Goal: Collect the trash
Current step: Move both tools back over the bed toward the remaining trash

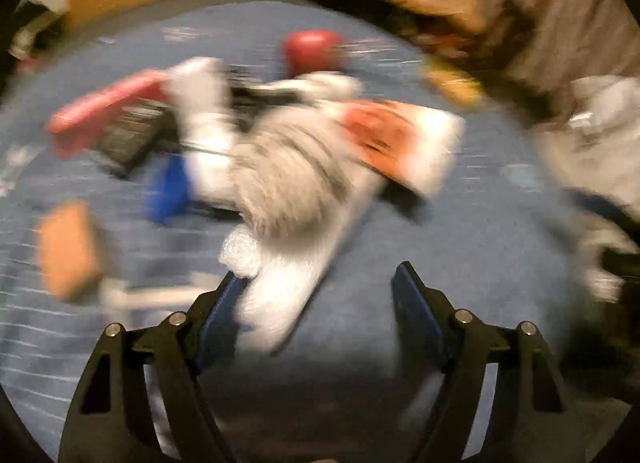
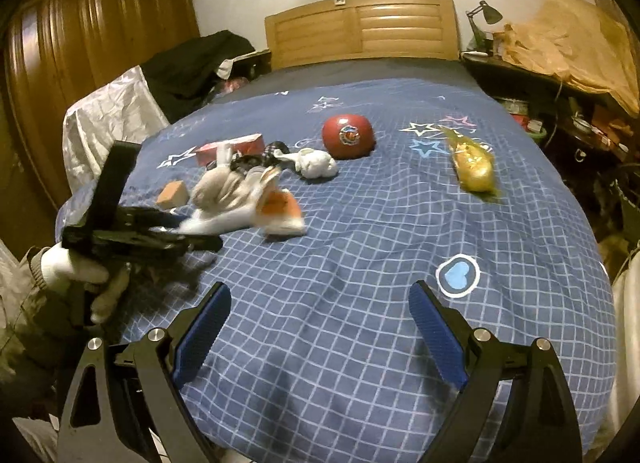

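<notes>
Trash lies on a blue checked bedspread (image 2: 360, 263). A crumpled grey-white wad (image 2: 224, 187) with a white and orange wrapper (image 2: 280, 209) lies at the left. My left gripper (image 1: 318, 291) is open, blurred by motion, with the wad (image 1: 288, 179) just ahead of its fingers. It shows from the side in the right wrist view (image 2: 200, 241). My right gripper (image 2: 320, 303) is open and empty over bare bedspread. A yellow plastic bag (image 2: 474, 165), a white crumpled tissue (image 2: 318, 163), a red box (image 2: 230, 148) and a small orange block (image 2: 173, 193) lie farther off.
A red ball (image 2: 348, 136) sits mid-bed. A wooden headboard (image 2: 360, 29) stands at the far end. A wardrobe (image 2: 88, 47) and a chair with dark clothes (image 2: 192, 71) stand at the left. A cluttered desk (image 2: 560, 95) stands at the right.
</notes>
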The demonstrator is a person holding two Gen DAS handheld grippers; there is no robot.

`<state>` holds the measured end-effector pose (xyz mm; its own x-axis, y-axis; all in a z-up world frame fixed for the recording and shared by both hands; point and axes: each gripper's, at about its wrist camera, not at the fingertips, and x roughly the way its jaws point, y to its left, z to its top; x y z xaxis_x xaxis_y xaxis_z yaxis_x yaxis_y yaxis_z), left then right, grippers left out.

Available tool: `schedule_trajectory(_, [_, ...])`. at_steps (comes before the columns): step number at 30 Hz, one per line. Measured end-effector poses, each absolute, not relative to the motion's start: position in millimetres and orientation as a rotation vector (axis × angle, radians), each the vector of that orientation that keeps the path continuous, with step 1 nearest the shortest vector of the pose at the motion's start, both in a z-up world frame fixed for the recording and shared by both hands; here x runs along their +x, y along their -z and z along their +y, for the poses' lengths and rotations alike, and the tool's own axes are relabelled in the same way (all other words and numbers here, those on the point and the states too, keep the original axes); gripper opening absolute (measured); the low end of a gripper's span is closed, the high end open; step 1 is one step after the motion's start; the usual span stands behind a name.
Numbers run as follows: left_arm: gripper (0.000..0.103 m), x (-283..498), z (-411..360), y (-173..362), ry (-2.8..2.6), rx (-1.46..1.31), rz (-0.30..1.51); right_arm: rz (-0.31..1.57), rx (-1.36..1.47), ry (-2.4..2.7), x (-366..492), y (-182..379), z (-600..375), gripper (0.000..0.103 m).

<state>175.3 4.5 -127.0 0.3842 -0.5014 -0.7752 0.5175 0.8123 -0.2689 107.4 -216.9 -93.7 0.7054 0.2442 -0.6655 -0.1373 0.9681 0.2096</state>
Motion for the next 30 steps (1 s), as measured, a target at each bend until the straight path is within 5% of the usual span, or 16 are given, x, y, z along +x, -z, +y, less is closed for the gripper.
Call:
schedule_trajectory(11, [0.071,163.9,92.9,94.4,0.338,-0.058,0.804,0.776,0.174,-0.318,139.6,93.7,-199.1,0.089])
schedule_trajectory(15, [0.071,169.5,112.6,94.4,0.257,-0.087,0.8,0.761,0.176,-0.4,159.9,84.6,-169.1,0.07])
schedule_trajectory(27, [0.075,211.9,103.0,118.9,0.099,-0.072,0.888,0.815,0.035,-0.34,251.1,104.3,-89.1,0.069])
schedule_trajectory(28, [0.073,216.6,103.1,121.1,0.092,-0.071,0.899,0.828,0.023,-0.326,256.5,109.7,-86.5,0.068])
schedule_trajectory(30, [0.054,222.5,101.7,126.9,0.085,-0.063,0.932,0.843,0.001,-0.305,261.0,118.8,-83.9,0.063])
